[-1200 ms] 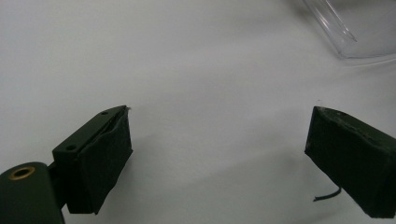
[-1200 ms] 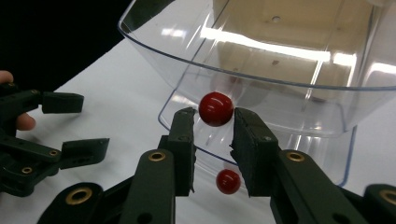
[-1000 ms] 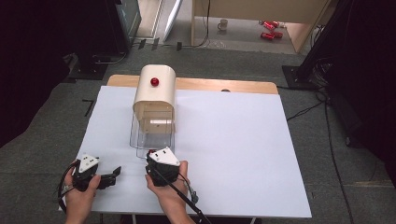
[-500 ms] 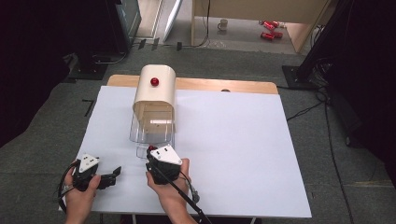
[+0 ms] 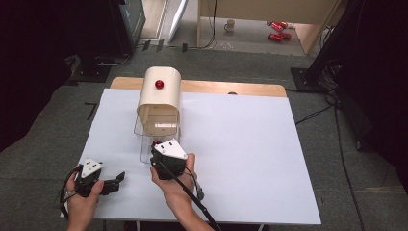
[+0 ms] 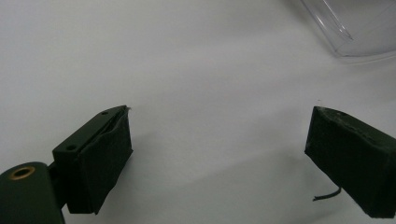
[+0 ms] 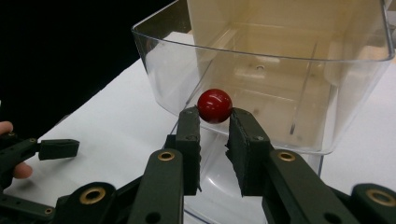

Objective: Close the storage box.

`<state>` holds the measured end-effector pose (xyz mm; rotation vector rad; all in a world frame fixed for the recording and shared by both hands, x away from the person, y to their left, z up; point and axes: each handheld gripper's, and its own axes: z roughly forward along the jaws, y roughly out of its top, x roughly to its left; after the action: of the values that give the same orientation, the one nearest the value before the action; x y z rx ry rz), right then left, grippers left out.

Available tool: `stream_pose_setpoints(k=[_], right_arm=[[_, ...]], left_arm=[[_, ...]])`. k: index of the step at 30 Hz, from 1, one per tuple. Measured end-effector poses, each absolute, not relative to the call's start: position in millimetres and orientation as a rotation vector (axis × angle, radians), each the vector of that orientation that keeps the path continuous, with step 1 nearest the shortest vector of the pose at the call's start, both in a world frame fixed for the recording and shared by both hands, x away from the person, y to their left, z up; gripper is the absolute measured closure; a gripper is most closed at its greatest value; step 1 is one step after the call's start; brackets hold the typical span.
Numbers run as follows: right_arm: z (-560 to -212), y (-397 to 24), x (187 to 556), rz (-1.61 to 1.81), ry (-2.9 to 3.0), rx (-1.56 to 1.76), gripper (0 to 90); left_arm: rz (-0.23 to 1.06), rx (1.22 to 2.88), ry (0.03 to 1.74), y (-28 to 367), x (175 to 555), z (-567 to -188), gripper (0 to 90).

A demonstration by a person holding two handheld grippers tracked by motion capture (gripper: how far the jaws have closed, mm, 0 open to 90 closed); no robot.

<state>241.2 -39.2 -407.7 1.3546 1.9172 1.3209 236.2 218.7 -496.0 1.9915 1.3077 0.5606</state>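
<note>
A cream arched housing (image 5: 159,96) with a red knob (image 5: 158,84) on top stands at the table's back left. A clear plastic drawer (image 5: 143,144) sticks out of its front towards me. The drawer's front wall (image 7: 261,60) carries a small red ball knob (image 7: 214,105). My right gripper (image 7: 214,117) is shut on this knob, one jaw on each side, and sits at the drawer's front (image 5: 161,150). My left gripper (image 5: 117,180) rests low on the white sheet to the left, open, with nothing between its jaws (image 6: 219,140). A corner of the drawer (image 6: 355,28) lies beyond it.
A white sheet (image 5: 250,154) covers the table, with a wooden edge (image 5: 231,87) showing at the back. The right gripper's cable (image 5: 195,197) trails towards the front edge. Dark equipment and cables stand on the floor around the table.
My right gripper has moved a little forward, towards the housing, at the drawer's front. The left gripper has stayed where it was.
</note>
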Motion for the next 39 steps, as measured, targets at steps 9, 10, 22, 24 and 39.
stream_pose_setpoints(k=[9, 10, 22, 24, 39], right_arm=[[-407.3, -37.8, 261.0, 1.309, 1.922, 1.371, 75.6], [-407.3, -37.8, 261.0, 1.309, 1.922, 1.371, 75.6], [-406.7, -36.6, 285.8, 1.281, 1.915, 1.373, 75.8], [-406.5, -36.4, 289.7, 1.279, 1.913, 1.376, 75.8], [-406.0, -34.9, 307.3, 1.265, 1.912, 1.373, 75.8]], left_arm=[[0.559, 1.988, 1.31, 218.6, 236.4, -496.2, 7.0], [0.559, 1.989, 1.309, 218.6, 236.5, -496.1, 7.0], [0.557, 1.99, 1.305, 218.6, 236.6, -496.3, 7.0], [0.555, 1.988, 1.307, 218.5, 236.6, -496.4, 7.0], [0.551, 1.996, 1.299, 218.7, 236.5, -496.2, 7.0]])
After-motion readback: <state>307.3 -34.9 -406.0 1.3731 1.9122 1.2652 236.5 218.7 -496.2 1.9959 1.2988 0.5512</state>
